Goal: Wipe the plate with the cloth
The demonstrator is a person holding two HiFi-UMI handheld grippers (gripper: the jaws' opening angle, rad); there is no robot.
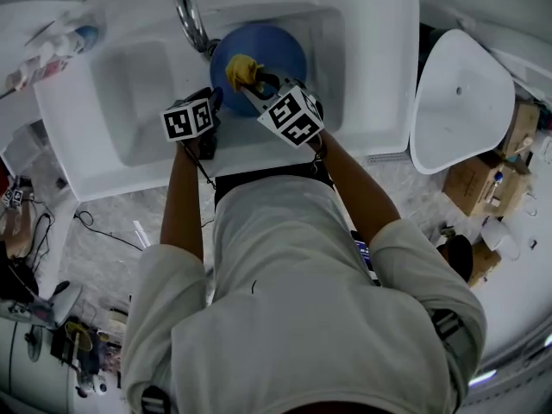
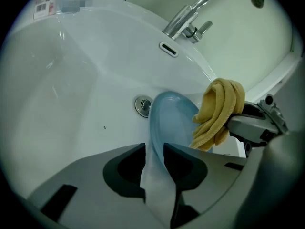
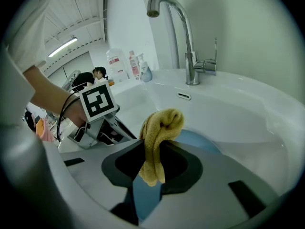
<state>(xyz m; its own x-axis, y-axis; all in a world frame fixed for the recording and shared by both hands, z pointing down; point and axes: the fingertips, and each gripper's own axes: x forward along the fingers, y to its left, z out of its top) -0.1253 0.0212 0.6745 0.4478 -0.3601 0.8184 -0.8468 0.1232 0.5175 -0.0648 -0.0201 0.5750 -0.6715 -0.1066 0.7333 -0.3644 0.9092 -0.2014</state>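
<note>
Blue plate [image 2: 169, 119] in left tool [image 2: 154, 146], cloth [image 3: 161, 125] in right tool [image 3: 155, 147]; both slant downward.

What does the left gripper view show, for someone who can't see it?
A blue plate stands on edge in a white sink, its rim gripped by the left tongs. The right tongs hold a yellow cloth at the plate's right edge; a drain and a chrome faucet sit behind.

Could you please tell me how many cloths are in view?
1: the yellow cloth, clamped in the right tongs, hanging by the blue plate inside the sink. None other shows; some could be hidden.
</note>
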